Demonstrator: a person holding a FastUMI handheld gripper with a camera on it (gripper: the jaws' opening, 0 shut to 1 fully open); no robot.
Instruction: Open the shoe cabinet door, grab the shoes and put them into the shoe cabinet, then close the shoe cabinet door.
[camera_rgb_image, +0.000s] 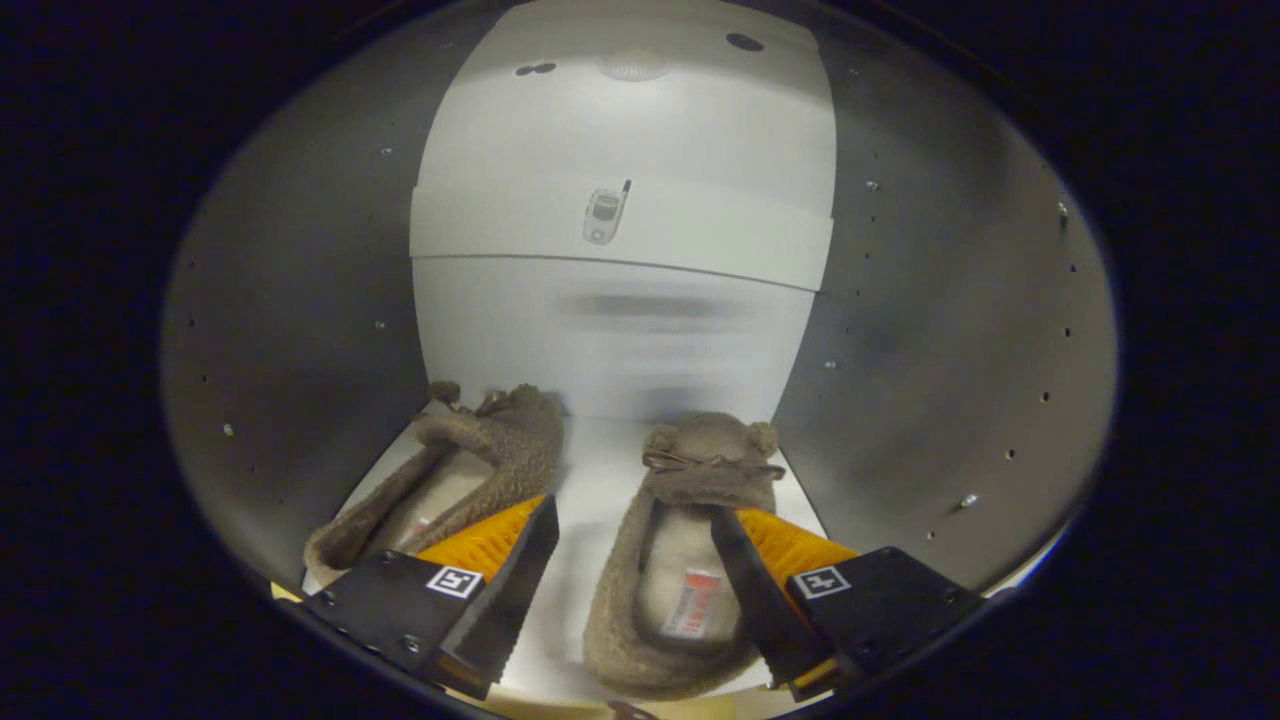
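A: Where is the gripper (632, 560) pointing?

B: Straight into the white shoe cabinet (300, 330). Its fingers stand spread wide apart, and nothing is pressed between them.

A: And the shoes?

B: Both fuzzy brown slippers sit on the white cabinet shelf (595, 480), toes towards the back. The right-hand fuzzy brown slipper with a small bow on its toe (680, 560) lies partly between the fingers. Its pale insole with a red-and-white label faces up, and the right finger overlaps its outer edge. I cannot tell whether that finger touches the rim or just hangs over it.

A: The other one?

B: The left-hand fuzzy brown slipper (450, 480) lies outside the left finger, angled a little, with its heel end hidden behind the finger's body. The two slippers lie apart, with a bare strip of shelf between them running ahead from the gap between the fingers.

A: What is beyond the slippers?

B: The white back panel of the cabinet (620, 330), just beyond the toes. Higher up on it runs a broad white horizontal band (620, 225) with a small grey drawing at its middle. The grey side walls, dotted with small holes and screws, rise either side of the fingers.

A: Is the door in sight?

B: I cannot make one out.
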